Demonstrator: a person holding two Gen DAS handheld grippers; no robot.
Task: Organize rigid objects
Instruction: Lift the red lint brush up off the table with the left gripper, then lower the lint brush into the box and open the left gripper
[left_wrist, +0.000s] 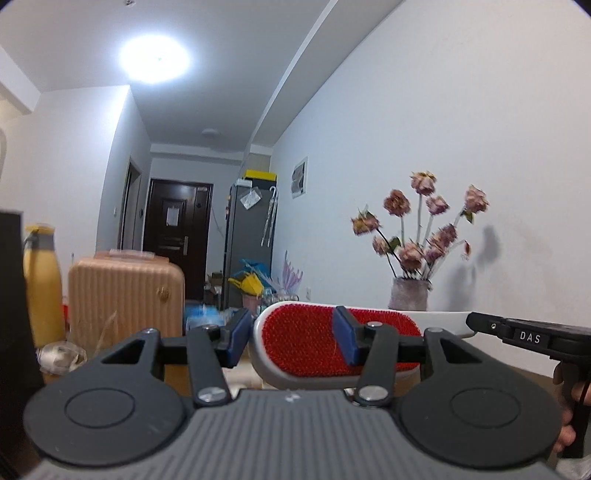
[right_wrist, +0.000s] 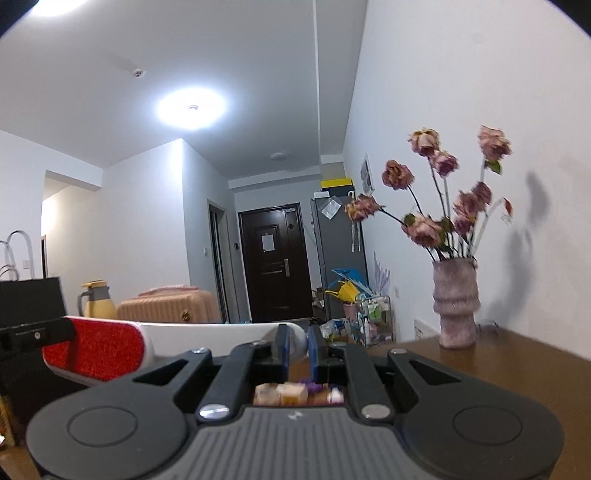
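The right gripper (right_wrist: 298, 350) has its jaws nearly together, clamped on the rounded end of the white handle of the lint brush (left_wrist: 303, 343). The left gripper (left_wrist: 290, 338) has its jaws partly apart at the other end. One blue pad stands just beside the tip of the red head and the other stands in front of the red face. Whether these pads really press on the brush, I cannot tell.

The brush is in the air, level, with its length going from one gripper to the other. It does not touch the tabletop (right_wrist: 517, 369). It hangs on the side of the tabletop away from the wall, well apart from the vase (right_wrist: 456, 306) of dried flowers, which stands near the wall-side edge.

In my judgement, the step in hand is to carry the brush to its place. To do it well, both hands should travel together at the same height, because the grip on the handle end is small and the long body can turn in it. If the left jaws are only around the head, they should close on the white rim and not on the red pile, which looks soft.

Below the right gripper there are some small blurred things (right_wrist: 295, 395); I cannot tell what they are. The brush should pass over them with room, and keep away from the vase, which looks easy to tip.
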